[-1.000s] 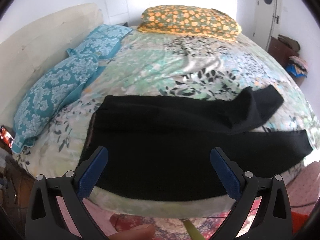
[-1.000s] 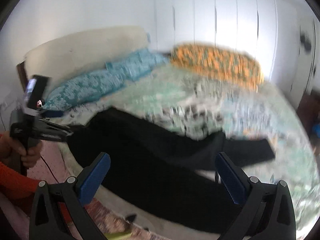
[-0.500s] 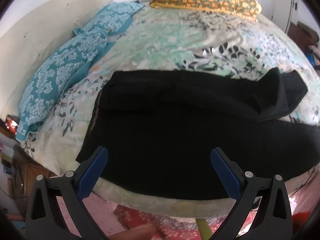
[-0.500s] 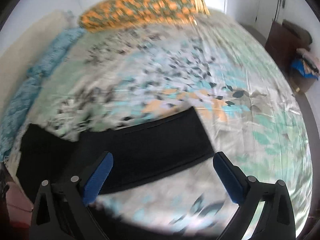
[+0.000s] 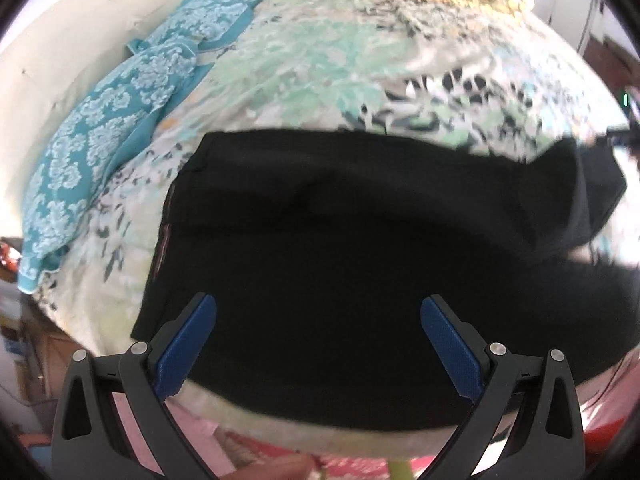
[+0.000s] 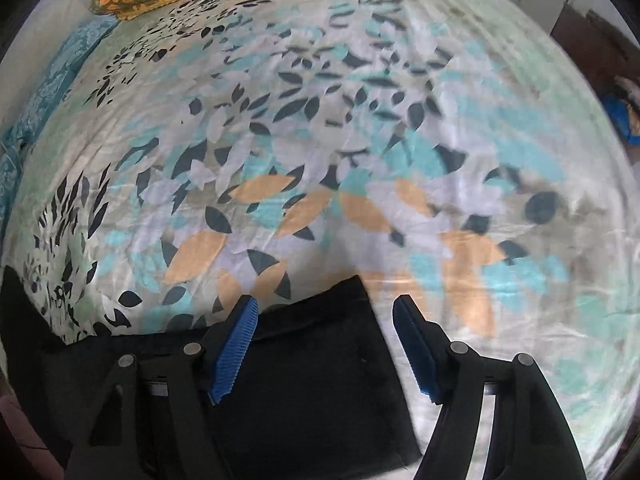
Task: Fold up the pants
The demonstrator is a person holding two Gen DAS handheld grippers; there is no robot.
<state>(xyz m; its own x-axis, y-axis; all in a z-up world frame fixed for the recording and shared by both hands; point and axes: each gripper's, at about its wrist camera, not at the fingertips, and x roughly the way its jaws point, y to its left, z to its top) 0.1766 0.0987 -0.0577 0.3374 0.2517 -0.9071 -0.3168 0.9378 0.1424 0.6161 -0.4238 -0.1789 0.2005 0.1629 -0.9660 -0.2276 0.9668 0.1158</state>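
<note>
The black fabric pants (image 5: 340, 248) lie spread flat on the bed's leaf-patterned sheet (image 6: 320, 140), one leg end folded back at 3 o'clock in the left wrist view. The left gripper (image 5: 318, 320) hangs released, jaws wide, over the waist part. The right gripper (image 6: 325, 320) is closing, the leg cuff's corner between its jaws, pads not yet pressing.
</note>
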